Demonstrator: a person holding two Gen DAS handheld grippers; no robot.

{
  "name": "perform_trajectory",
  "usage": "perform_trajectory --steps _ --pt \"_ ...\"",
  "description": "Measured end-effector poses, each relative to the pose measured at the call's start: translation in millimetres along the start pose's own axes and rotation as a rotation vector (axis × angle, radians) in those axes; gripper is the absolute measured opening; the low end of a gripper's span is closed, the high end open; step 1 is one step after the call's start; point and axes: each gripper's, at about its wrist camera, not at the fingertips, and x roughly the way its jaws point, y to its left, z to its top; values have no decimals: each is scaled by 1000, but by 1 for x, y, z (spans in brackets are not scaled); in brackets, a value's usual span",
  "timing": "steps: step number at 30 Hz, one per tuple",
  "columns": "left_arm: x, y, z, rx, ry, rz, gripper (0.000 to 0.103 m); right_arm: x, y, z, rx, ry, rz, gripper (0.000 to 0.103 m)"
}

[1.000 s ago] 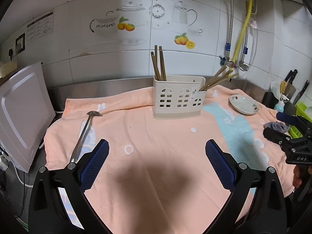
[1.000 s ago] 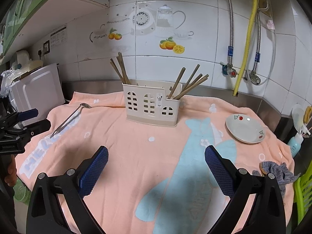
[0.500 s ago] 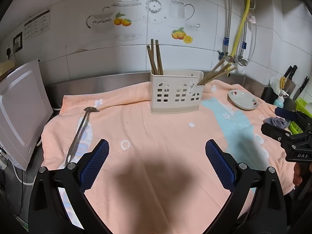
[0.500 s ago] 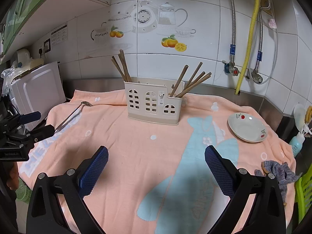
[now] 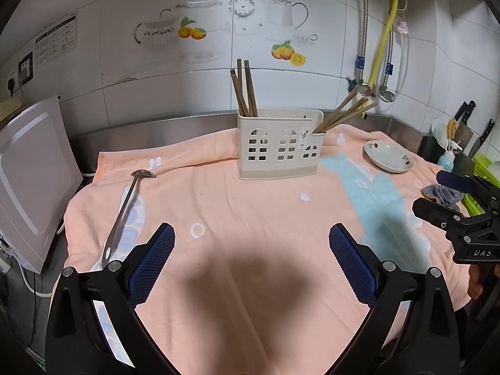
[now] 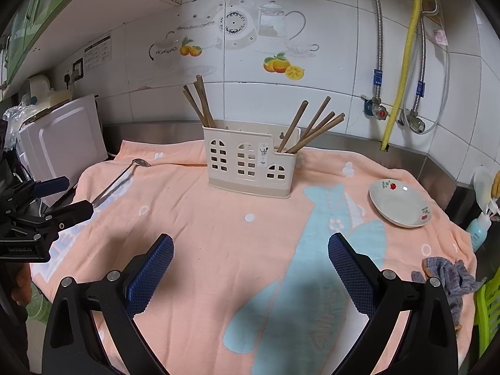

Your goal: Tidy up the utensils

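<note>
Peach towel (image 5: 250,218) with light-blue fish print and white rings. Cream utensil caddy (image 5: 279,143), brown chopsticks (image 5: 245,90). Silver ladle (image 5: 125,206). White plate (image 6: 400,203), red-green fruit motif. Grey-blue rag (image 6: 450,275). Wall tiles (image 6: 281,31) white, orange-fruit and teapot decals. Blue gripper pads (image 5: 150,262).

Ladle (image 5: 126,209) lies left of caddy (image 5: 279,143), plate (image 5: 388,156) right.

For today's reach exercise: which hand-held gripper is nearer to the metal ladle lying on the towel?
Left. The left hand-held gripper hovers open just right of the ladle handle; the right hand-held gripper is open farther right, over the blue fish print.
</note>
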Motion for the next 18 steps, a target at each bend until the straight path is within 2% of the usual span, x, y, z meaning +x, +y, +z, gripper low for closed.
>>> perform_trajectory --steps 18 --pt "2 0 -1 -4 11 6 98 3 3 -1 -7 13 -3 96"
